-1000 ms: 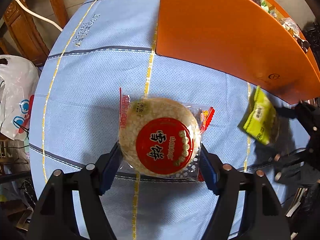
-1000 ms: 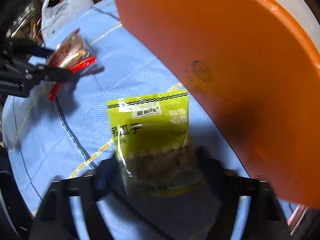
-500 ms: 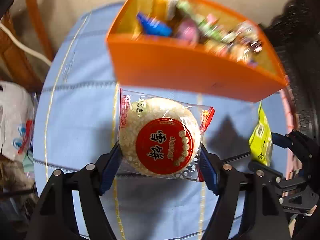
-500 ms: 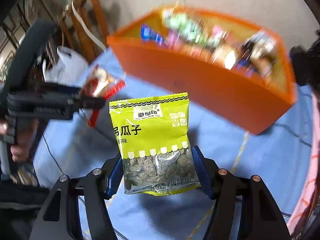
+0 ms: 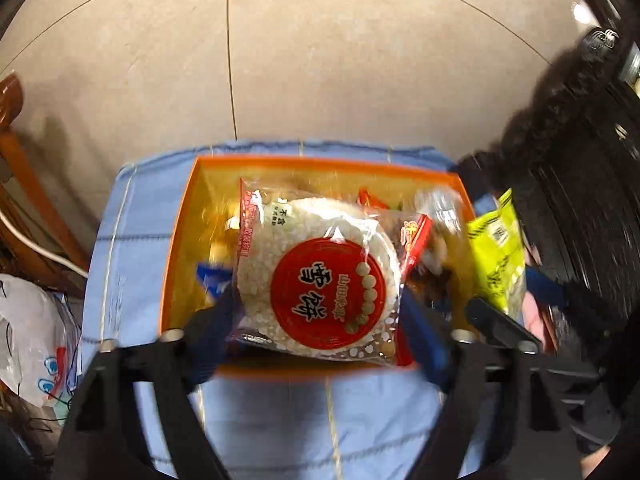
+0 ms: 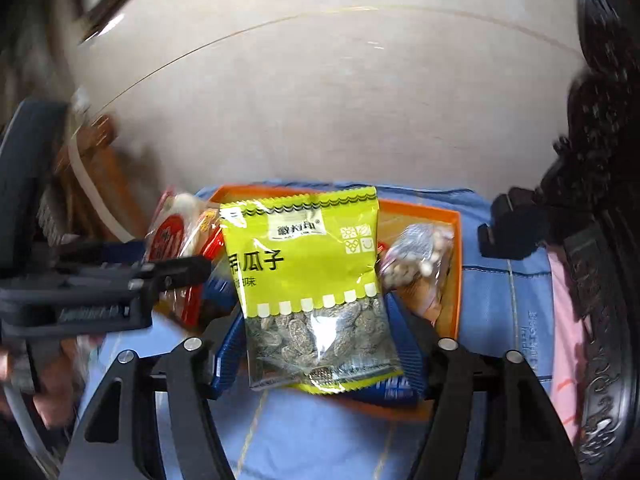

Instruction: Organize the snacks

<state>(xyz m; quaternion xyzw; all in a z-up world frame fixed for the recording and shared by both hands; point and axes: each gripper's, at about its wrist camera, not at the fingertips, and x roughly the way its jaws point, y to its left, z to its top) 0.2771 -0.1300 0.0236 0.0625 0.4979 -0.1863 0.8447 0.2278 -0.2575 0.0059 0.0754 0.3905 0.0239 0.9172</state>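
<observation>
My left gripper point(image 5: 316, 320) is shut on a round rice cracker pack with a red label point(image 5: 320, 276) and holds it above the orange bin point(image 5: 176, 232). My right gripper point(image 6: 320, 344) is shut on a yellow-green sunflower seed bag point(image 6: 308, 264) and holds it above the same bin point(image 6: 458, 264). The seed bag also shows at the right of the left wrist view point(image 5: 498, 248). The rice cracker pack shows at the left of the right wrist view point(image 6: 176, 232). The bin holds several other snack packs.
The bin stands on a table covered with a blue cloth point(image 5: 132, 232). A white plastic bag point(image 5: 32, 336) hangs at the left. Wooden chair parts point(image 5: 24, 176) stand at the left, dark carved furniture point(image 6: 600, 240) at the right. A tiled floor lies beyond.
Both grippers have risen with their packs from in front of the bin's side wall to above its open top. The views now look down into the bin.
</observation>
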